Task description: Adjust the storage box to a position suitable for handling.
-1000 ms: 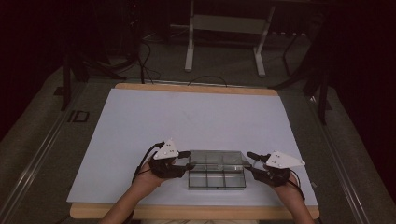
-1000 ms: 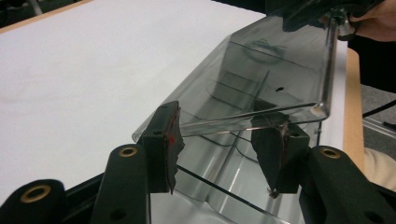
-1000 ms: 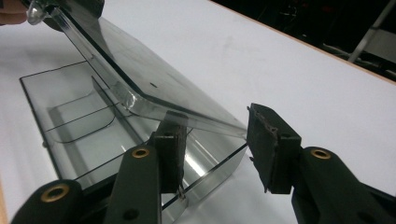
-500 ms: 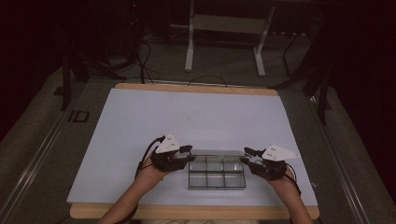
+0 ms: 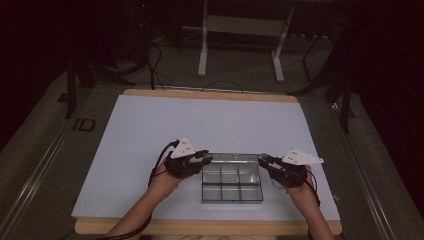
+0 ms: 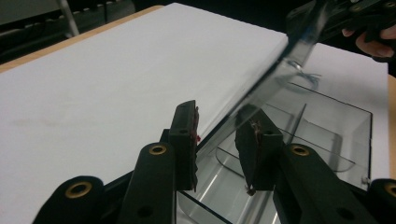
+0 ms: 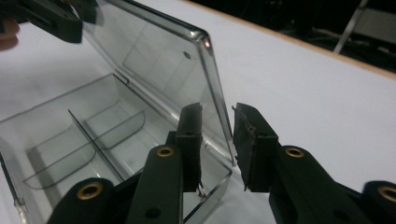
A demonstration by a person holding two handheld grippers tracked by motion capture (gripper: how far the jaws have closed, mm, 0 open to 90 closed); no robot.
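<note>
Together, we are lifting the hinged lid (image 7: 154,60) of a clear plastic compartment box (image 5: 232,178) that is sitting on the white table (image 5: 150,125) near its front edge, between our two hands. Our left gripper (image 6: 224,135) and right gripper (image 7: 215,140) are each straddling a side edge of the lid, jaws narrowed around it, though we cannot tell whether the pads are actually pinching. We are judging the hinge, along the box's far long side, as the axis the lid is turning on.
</note>
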